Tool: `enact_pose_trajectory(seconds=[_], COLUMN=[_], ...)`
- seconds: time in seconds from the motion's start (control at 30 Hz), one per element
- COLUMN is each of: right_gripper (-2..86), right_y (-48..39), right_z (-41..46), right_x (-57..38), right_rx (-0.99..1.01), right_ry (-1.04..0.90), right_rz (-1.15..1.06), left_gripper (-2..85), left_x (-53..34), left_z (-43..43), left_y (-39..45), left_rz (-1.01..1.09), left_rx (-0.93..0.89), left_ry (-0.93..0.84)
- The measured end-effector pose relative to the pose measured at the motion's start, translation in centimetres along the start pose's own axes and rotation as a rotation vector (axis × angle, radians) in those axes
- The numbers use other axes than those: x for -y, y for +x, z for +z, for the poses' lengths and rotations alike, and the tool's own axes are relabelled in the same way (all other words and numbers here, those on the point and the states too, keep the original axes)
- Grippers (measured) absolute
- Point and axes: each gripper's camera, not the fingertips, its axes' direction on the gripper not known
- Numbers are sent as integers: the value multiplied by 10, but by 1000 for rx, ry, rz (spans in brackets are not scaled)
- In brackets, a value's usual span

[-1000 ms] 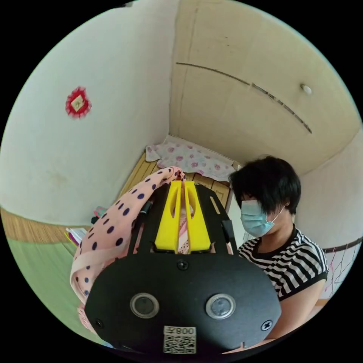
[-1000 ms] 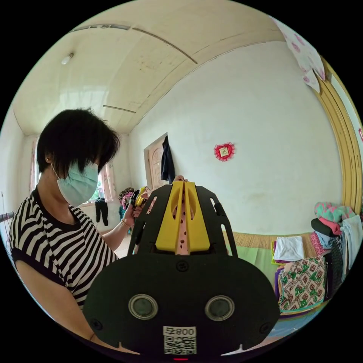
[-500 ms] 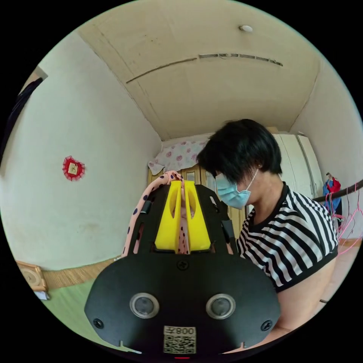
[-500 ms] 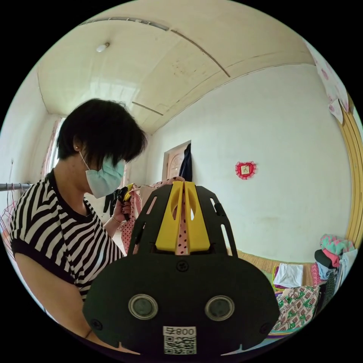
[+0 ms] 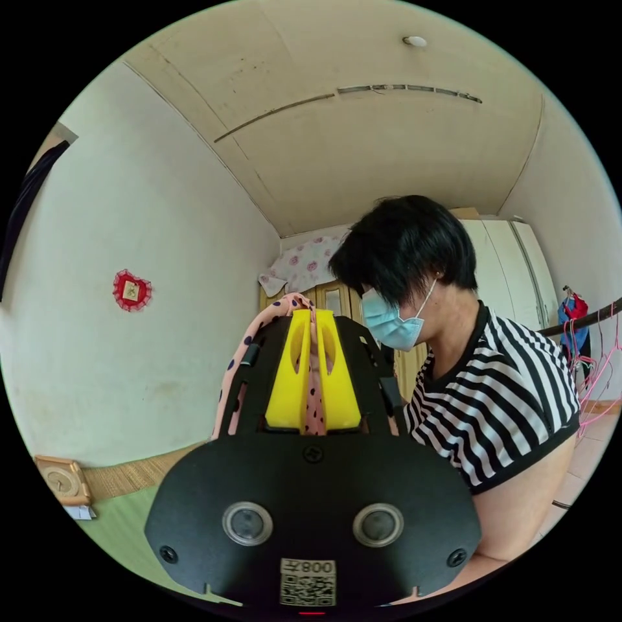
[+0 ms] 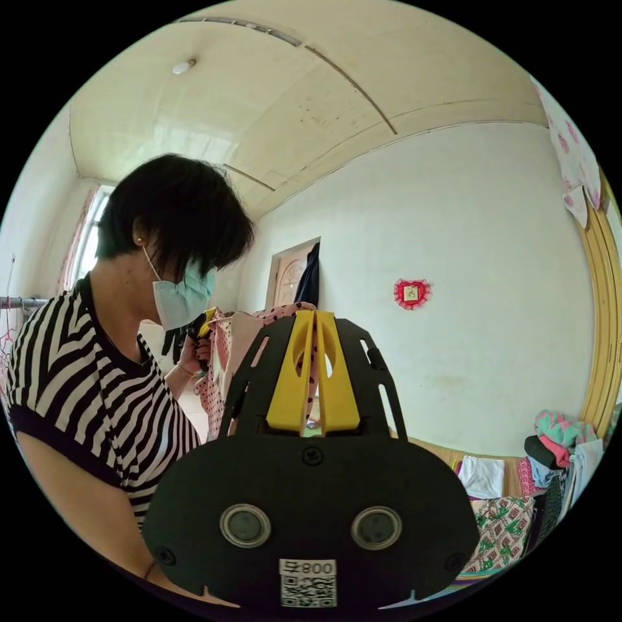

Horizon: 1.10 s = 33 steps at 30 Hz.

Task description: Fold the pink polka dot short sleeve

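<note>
In the left gripper view: left gripper (image 5: pixel 313 319), two yellow jaws drawn together with pink polka dot short sleeve (image 5: pixel 313 395) pinched between them; a band of the same fabric runs over the jaw tips and down the frame's left side. Behind, a person in a striped top (image 5: pixel 499 395); white wall with red heart ornament (image 5: pixel 132 290); small clock (image 5: pixel 61 480) low at left; floral cloth (image 5: pixel 304 262) over a wooden door. In the right gripper view: right gripper (image 6: pixel 315 319), jaws closed on a thin strip of the dotted garment, which spreads leftward, held aloft, to the other gripper at the person's hand (image 6: pixel 192 350). Also present: dark garment (image 6: pixel 309 278) hung at a doorway, stacked clothes (image 6: pixel 518 492) at lower right.
</note>
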Motion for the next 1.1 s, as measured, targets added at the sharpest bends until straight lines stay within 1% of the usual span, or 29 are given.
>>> enact_pose_trajectory(seconds=[0.17,0.3,0.4,0.47,0.5,0.57,0.6,0.67,0.7,0.73,0.77,0.8,0.83,0.87,0.93,0.97,1.03,1.1], right_gripper=[1,2,2,2,2,2,2,3,3,3,3,3,3,3,3,2,2,2], right_y=[37,84,129,162,185,222,246,286,315,345,360,390,419,432,479,488,517,527], right_z=[47,104,152,187,212,254,284,336,372,409,428,464,498,513,566,576,603,610], right_x=[-32,-70,-103,-126,-143,-172,-193,-230,-259,-292,-310,-349,-390,-410,-498,-519,-594,-637], right_rx=[3,7,16,26,30,24,6,-19,-34,-34,-40,-50,-36,-39,-62,-72,-126,-160], right_ry=[-50,-100,-144,-174,-200,-252,-297,-389,-451,-512,-550,-618,-681,-715,-859,-896,-1037,-1118], right_rz=[31,73,116,152,181,214,230,262,300,345,369,426,487,519,650,681,768,765], left_gripper=[12,12,13,13,14,15,15,17,18,20,23,25,30,39,55,63,68,71], left_x=[11,16,14,4,1,-20,-26,-54,-63,-83,-105,-118,-145,-173,-217,-243,-269,-285], left_z=[9,21,35,48,51,65,69,85,88,94,99,101,106,109,110,107,102,95], left_y=[-55,-107,-167,-227,-244,-315,-333,-408,-427,-466,-504,-522,-558,-591,-632,-652,-672,-682], left_rz=[-57,-99,-166,-253,-277,-384,-405,-498,-530,-599,-666,-709,-772,-852,-988,-1073,-1130,-1163], left_rx=[21,63,108,149,161,209,226,299,315,342,369,392,432,479,502,523,564,550], left_ry=[-5,-37,-77,-122,-137,-180,-198,-280,-295,-310,-345,-361,-402,-473,-512,-547,-571,-557])
